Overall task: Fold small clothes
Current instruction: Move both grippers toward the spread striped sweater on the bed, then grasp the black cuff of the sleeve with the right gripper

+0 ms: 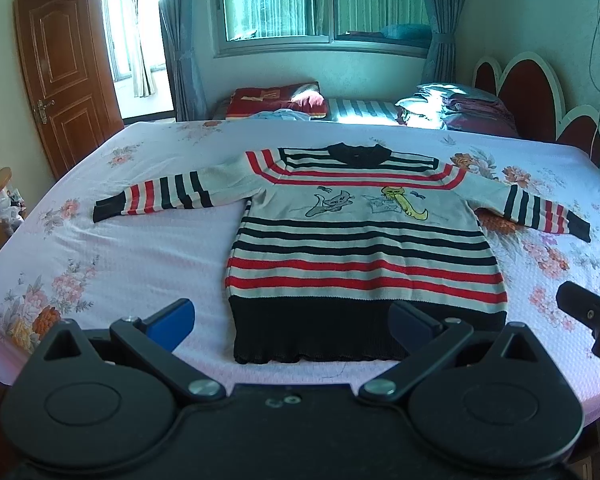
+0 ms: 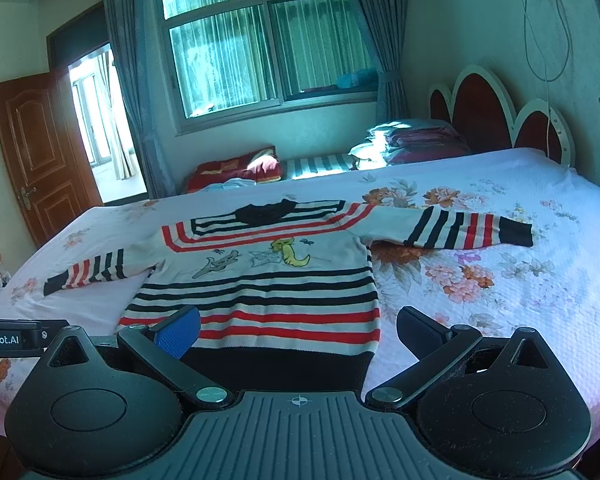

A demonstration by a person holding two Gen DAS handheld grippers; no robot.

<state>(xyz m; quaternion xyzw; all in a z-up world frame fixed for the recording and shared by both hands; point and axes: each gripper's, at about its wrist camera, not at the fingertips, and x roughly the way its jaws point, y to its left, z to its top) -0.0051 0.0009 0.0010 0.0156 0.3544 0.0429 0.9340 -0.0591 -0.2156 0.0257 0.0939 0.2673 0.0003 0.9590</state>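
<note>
A small striped sweater (image 1: 360,240) in white, red and black lies flat on the bed, front up, both sleeves spread out, black hem nearest me. The right wrist view shows the same sweater (image 2: 268,280) from its right side. My left gripper (image 1: 292,320) hovers open just above the hem, nothing between its blue-padded fingers (image 1: 172,320). My right gripper (image 2: 298,332) is open too, over the hem's right corner, holding nothing. The right gripper's black body (image 1: 592,320) shows at the right edge of the left wrist view.
The bed (image 1: 120,248) has a pink floral sheet. Folded bedding and pillows (image 1: 452,108) sit at the far side by a red headboard (image 1: 528,92). A wooden door (image 1: 60,76) stands open at left. A window with curtains (image 2: 260,40) is behind.
</note>
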